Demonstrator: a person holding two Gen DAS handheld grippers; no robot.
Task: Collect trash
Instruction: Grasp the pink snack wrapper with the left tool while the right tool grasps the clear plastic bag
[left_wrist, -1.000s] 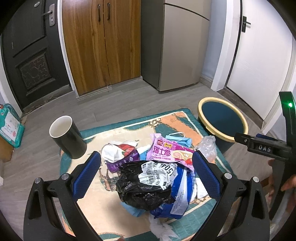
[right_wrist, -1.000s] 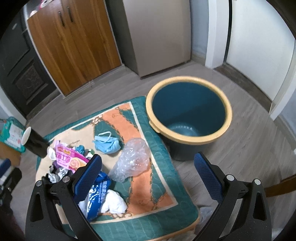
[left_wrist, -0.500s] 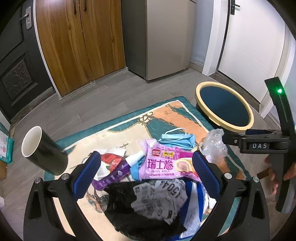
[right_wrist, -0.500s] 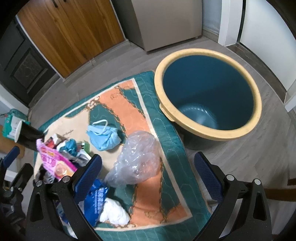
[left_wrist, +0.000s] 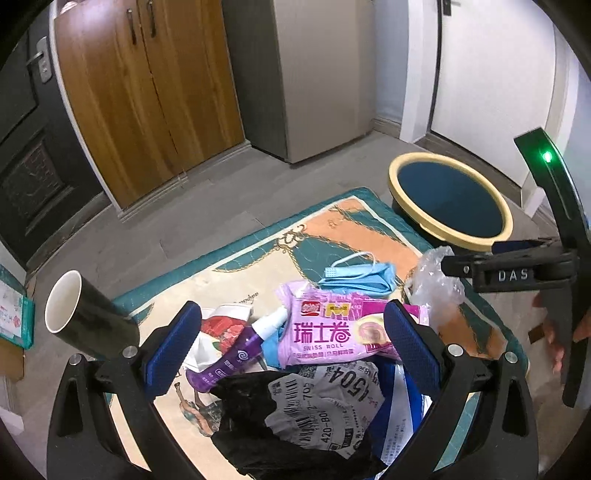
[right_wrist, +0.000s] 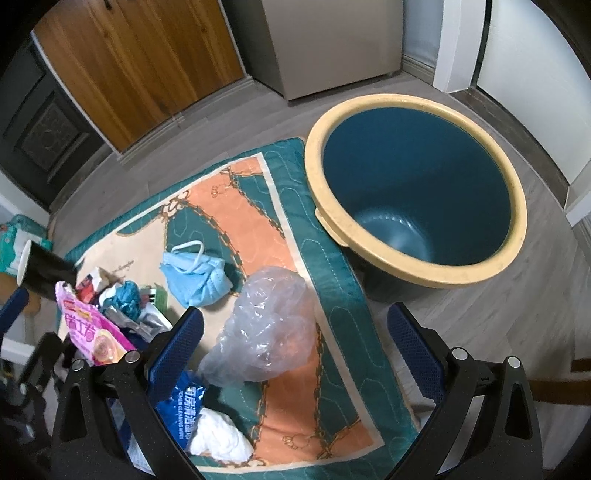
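Only the right claw (right_wrist: 293, 347) (spread, like the left claw (left_wrist: 291, 339)) shows the bin's (right_wrist: 513, 206) bare bottom.

One bin (right_wrist: 515, 206), one mask (right_wrist: 195, 275).

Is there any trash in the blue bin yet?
No, the right wrist view looks straight into the blue bin and shows only its bare bottom and walls.

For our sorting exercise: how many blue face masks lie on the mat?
1. The blue face mask lies on the mat, beside the clear plastic bag. Others could be hidden under the trash pile.
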